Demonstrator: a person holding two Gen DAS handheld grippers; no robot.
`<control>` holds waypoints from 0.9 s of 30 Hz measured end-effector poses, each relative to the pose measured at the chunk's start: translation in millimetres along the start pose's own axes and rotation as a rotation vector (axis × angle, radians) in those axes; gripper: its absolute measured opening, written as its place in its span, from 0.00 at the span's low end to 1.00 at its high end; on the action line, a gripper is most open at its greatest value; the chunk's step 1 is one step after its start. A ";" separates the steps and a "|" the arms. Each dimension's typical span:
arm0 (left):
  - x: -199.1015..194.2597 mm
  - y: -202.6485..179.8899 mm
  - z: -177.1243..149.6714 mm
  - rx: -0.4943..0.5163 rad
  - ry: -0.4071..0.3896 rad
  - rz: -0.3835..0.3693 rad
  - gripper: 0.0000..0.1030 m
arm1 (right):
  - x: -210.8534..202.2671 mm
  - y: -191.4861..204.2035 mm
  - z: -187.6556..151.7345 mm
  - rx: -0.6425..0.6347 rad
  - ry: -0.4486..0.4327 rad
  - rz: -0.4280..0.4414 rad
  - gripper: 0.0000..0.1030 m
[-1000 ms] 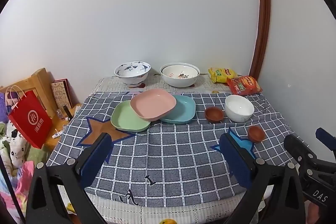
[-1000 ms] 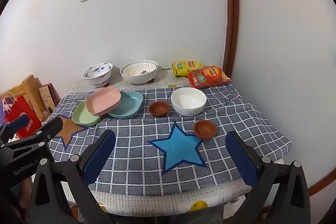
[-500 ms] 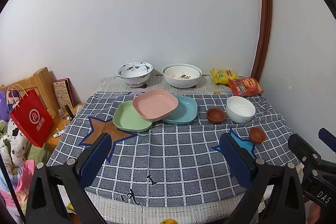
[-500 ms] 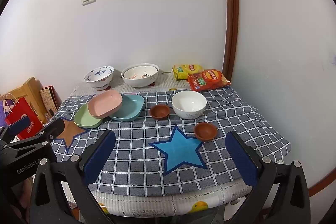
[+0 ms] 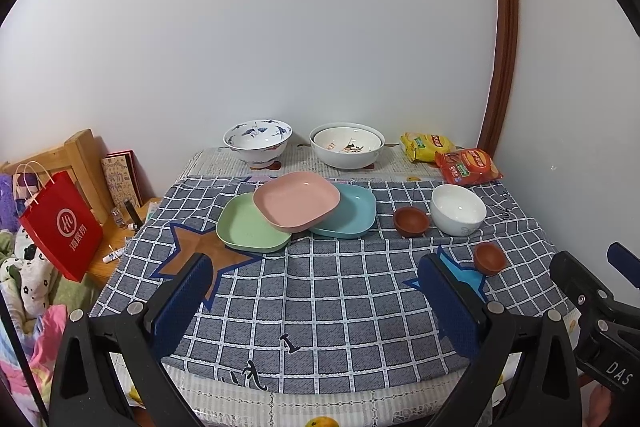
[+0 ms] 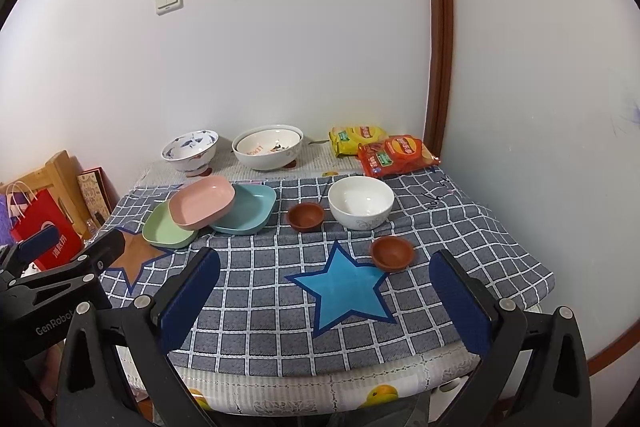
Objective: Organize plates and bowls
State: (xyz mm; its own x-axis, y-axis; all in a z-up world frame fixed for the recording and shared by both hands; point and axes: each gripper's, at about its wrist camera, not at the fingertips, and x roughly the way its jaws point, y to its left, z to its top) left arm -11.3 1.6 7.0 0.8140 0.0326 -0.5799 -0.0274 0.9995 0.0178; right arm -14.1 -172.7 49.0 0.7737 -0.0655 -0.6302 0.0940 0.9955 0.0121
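I hold my left gripper (image 5: 320,303) and my right gripper (image 6: 324,301) above the near edge of the table (image 6: 280,343), both with jaws wide apart and holding nothing. The pink plate (image 5: 297,200) lies across the green plate (image 5: 250,225) and the blue plate (image 5: 352,213). The white bowl (image 6: 361,202) stands between two small brown bowls (image 6: 305,216).

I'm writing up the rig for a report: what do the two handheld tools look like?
Both match: the left tool and right tool have black plastic frames with silver screws and two flat fingers faced with dark blue textured pads. White lettering reads "GenRobot" on the left body, seen from the right wrist, and "DAS" on the right body. No cables or sleeves show.
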 end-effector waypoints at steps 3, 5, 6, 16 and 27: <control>-0.6 0.3 -0.2 -0.006 0.001 -0.001 1.00 | -0.8 -0.1 0.4 0.000 -0.001 0.000 1.00; -1.3 0.2 -0.1 -0.006 0.001 0.000 1.00 | -1.9 0.2 0.6 0.000 -0.004 0.001 1.00; -1.3 0.2 0.1 -0.005 0.001 0.000 1.00 | -2.1 0.3 0.8 0.000 -0.004 0.002 1.00; -1.8 -0.1 0.6 -0.003 0.002 -0.001 1.00 | -4.8 1.9 0.6 0.005 -0.007 -0.001 1.00; -2.0 -1.6 -0.7 -0.005 0.003 -0.004 1.00 | -5.2 -0.1 1.1 0.012 -0.011 0.000 1.00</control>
State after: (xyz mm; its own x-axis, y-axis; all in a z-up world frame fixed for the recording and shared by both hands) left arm -13.3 -0.1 7.5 0.8122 0.0287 -0.5826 -0.0272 0.9996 0.0113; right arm -17.4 -172.6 53.2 0.7805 -0.0660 -0.6216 0.1010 0.9947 0.0213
